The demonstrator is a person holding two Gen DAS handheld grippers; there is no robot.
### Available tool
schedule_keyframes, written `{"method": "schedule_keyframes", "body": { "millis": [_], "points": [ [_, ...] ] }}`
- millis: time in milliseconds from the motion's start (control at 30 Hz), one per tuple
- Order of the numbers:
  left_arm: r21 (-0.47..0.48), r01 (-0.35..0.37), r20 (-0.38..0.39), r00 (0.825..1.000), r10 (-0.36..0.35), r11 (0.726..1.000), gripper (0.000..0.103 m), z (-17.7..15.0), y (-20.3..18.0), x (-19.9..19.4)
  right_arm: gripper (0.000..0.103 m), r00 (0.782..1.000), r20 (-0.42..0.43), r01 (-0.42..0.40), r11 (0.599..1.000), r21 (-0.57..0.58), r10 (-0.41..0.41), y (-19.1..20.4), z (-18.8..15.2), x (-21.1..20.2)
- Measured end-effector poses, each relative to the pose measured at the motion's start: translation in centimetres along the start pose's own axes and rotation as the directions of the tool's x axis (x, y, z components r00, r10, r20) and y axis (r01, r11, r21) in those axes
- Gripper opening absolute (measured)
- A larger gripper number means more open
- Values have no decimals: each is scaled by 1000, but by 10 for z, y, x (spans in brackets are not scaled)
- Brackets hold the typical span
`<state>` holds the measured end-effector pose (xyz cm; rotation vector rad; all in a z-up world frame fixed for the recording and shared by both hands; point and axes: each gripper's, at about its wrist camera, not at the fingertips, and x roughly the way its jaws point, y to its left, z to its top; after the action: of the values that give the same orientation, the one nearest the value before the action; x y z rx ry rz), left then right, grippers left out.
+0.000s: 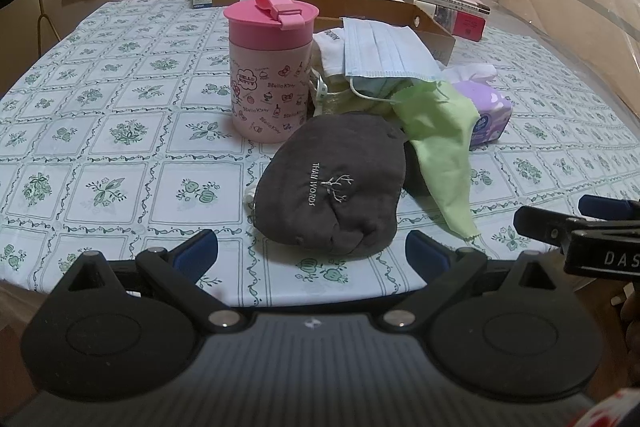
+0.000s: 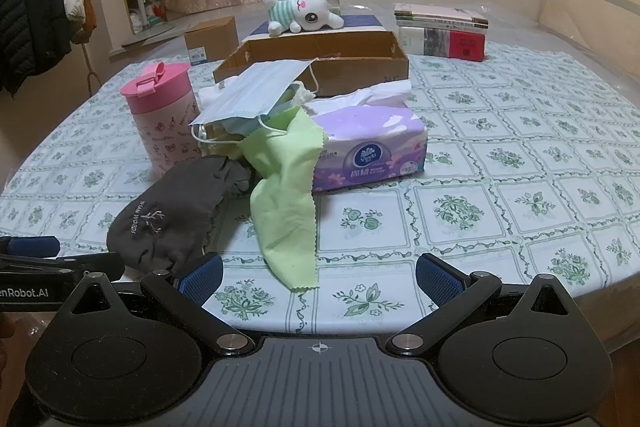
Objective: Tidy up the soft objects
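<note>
Plainly, much of the soft pile is buried under itself: the blue face mask (image 1: 384, 55) lies on top of a white cloth (image 1: 330, 49) and something pale yellow beneath, too covered to make out. The green cloth (image 1: 442, 139) spills out from under the mask and drapes down onto the bench (image 1: 120, 147), its lower end overlapping the far side of the dark grey pouch (image 1: 334, 183), which lies nearest the camera with "THAN WORDS" stitched on it. In the left wrist view the purple tissue pack (image 1: 490, 115) is mostly hidden behind the green cloth, and the cardboard tray (image 1: 400, 13) shows only its rim behind the pile; the right wrist view shows the tissue pack (image 2: 368, 147) nearly whole, a tissue sticking out of its top, and the tray (image 2: 320, 63) open behind it. The pink lidded cup (image 1: 268, 67) stands upright just beside the pile, touching it or not — I cannot tell. A plush bunny (image 2: 304, 11) lies on a dark box beyond the tray, with a stack of books (image 2: 442, 31) to one side. The left claw (image 1: 312, 251) sits with its blue pads spread apart just short of the pouch, holding nothing; the right claw (image 2: 318, 279) is likewise spread wide, over the tip of the green cloth (image 2: 286, 195) without gripping it. Each view catches only the edge of the other claw, cut off by the frame.
</note>
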<state>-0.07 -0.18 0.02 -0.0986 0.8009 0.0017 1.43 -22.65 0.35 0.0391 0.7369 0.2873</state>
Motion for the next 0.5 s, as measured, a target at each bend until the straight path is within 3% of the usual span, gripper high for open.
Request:
{"method": "schedule_keyframes", "body": {
  "millis": [500],
  "points": [
    [-3, 1, -2, 1000, -1, 1000, 99, 0, 0, 0, 102, 1000, -3, 0, 1000, 2, 0, -2, -2, 2]
  ]
}}
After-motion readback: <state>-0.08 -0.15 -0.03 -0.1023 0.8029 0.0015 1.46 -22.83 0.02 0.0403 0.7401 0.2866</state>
